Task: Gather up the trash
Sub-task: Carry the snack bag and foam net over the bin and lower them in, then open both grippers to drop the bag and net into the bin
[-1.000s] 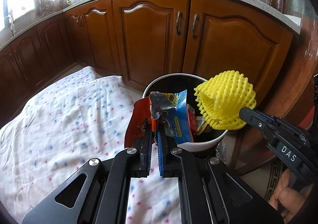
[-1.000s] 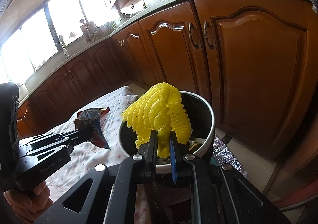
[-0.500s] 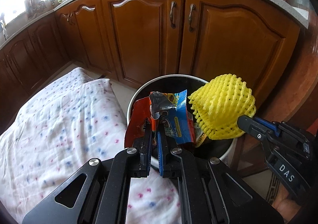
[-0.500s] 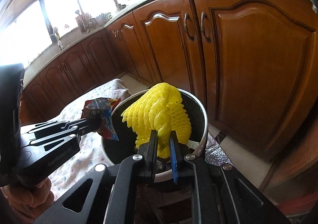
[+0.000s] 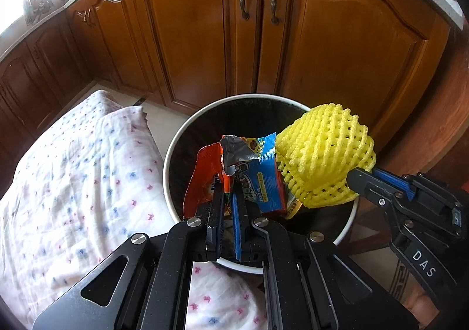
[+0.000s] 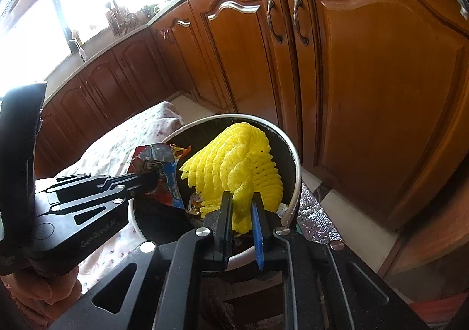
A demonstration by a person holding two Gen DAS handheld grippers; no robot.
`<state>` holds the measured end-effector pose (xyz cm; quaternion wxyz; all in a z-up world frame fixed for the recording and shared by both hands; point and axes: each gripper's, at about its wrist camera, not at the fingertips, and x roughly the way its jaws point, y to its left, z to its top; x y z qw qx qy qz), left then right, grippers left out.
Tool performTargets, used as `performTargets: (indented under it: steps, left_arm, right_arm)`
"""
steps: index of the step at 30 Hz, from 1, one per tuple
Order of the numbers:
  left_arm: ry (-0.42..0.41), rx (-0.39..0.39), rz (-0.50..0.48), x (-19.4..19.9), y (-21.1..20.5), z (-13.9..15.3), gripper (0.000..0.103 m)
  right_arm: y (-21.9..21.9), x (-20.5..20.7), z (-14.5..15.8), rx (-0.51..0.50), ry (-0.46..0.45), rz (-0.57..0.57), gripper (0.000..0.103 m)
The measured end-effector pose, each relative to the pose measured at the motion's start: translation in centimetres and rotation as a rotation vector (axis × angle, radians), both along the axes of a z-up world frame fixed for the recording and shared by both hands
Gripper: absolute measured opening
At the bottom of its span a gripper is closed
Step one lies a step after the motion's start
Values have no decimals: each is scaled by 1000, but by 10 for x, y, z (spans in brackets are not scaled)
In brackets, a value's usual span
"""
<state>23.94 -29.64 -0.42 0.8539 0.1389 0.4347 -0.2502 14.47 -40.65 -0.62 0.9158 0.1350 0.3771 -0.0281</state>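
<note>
My left gripper (image 5: 227,183) is shut on crumpled snack wrappers (image 5: 255,174), orange and blue, held over the open mouth of the round white-rimmed trash bin (image 5: 176,142). My right gripper (image 6: 241,198) is shut on a yellow foam fruit net (image 6: 234,166), held over the same bin (image 6: 296,171). In the left wrist view the net (image 5: 325,157) hangs at the bin's right side in the right gripper (image 5: 351,176). In the right wrist view the left gripper (image 6: 146,180) holds the wrappers (image 6: 164,171) at the bin's left. More trash lies inside the bin.
A white cloth with small pink and blue dots (image 5: 73,177) covers the surface left of the bin. Brown wooden cabinet doors (image 5: 190,37) stand just behind the bin. A patterned rug edge (image 5: 401,274) shows on the floor at the right.
Both grippers have moved forward and down, so the wrappers and the foam net now hang over the bin's opening. Both stay shut on their items.
</note>
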Motion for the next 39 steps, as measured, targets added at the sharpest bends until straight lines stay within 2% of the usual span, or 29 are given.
performTargets:
  steps: [12, 13, 16, 17, 20, 22, 25, 31, 39]
  left_arm:
    - [44, 17, 0, 10, -9, -9, 7]
    - [43, 19, -1, 10, -9, -9, 7]
    - [48, 24, -1, 10, -9, -9, 8]
    - [49, 25, 1, 11, -9, -9, 10]
    - [50, 21, 10, 11, -7, -7, 26]
    - [38, 18, 12, 9, -5, -4, 37]
    - [20, 13, 14, 4, -1, 1, 45]
    - [3, 1, 30, -1, 10, 9, 51]
    - [0, -41, 81, -12, 37, 16, 56]
  right_arm:
    - [-6, 7, -3, 14, 13, 0, 15]
    - [-6, 7, -3, 16, 13, 2, 17]
    - [-7, 7, -2, 32, 7, 2, 34]
    - [-8, 6, -1, 34, 3, 2, 35]
    - [-8, 3, 2, 39, -9, -1, 42]
    - [-7, 1, 3, 40, -17, -6, 42]
    - [-7, -1, 6, 45, -26, -11, 42]
    - [-3, -11, 14, 52, -60, -13, 52]
    - [3, -32, 24, 83, -124, -41, 74]
